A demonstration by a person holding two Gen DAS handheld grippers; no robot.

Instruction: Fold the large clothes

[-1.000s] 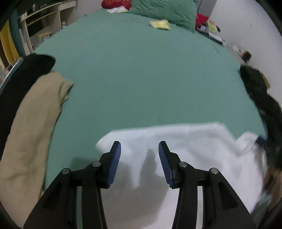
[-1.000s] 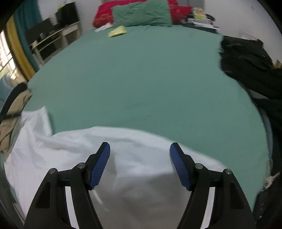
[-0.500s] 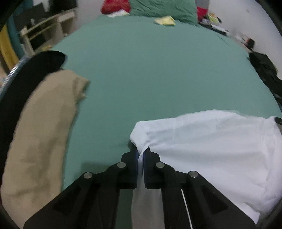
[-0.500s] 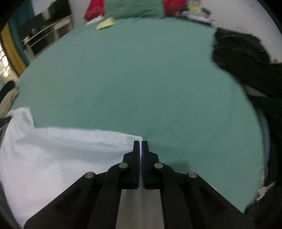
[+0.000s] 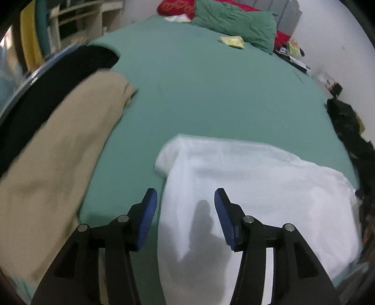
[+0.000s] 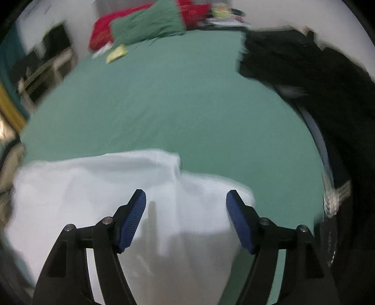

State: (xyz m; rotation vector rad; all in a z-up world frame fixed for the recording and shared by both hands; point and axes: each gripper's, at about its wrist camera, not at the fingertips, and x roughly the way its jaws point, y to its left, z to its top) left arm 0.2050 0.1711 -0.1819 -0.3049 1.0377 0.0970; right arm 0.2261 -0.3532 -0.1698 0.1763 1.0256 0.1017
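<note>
A large white garment (image 5: 253, 178) lies folded over on the green bed sheet (image 5: 211, 93). My left gripper (image 5: 185, 204) is open and empty, its jaws above the garment's left edge. In the right wrist view the same white garment (image 6: 93, 187) spreads below my right gripper (image 6: 186, 206), which is open and empty over the garment's right part. A folded corner (image 6: 173, 159) lies just ahead of the right jaws. The right view is blurred.
A beige garment (image 5: 58, 152) on a black one (image 5: 54, 77) lies at the left. A black clothes pile (image 6: 316, 82) lies at the right. Green pillow (image 5: 236, 21), red pillow (image 6: 100, 30) and a yellow packet (image 5: 233, 42) are at the far end.
Both grippers were shut on the white garment's edge half a second ago and have now opened and let it go. The garment lies folded over on the bed.
</note>
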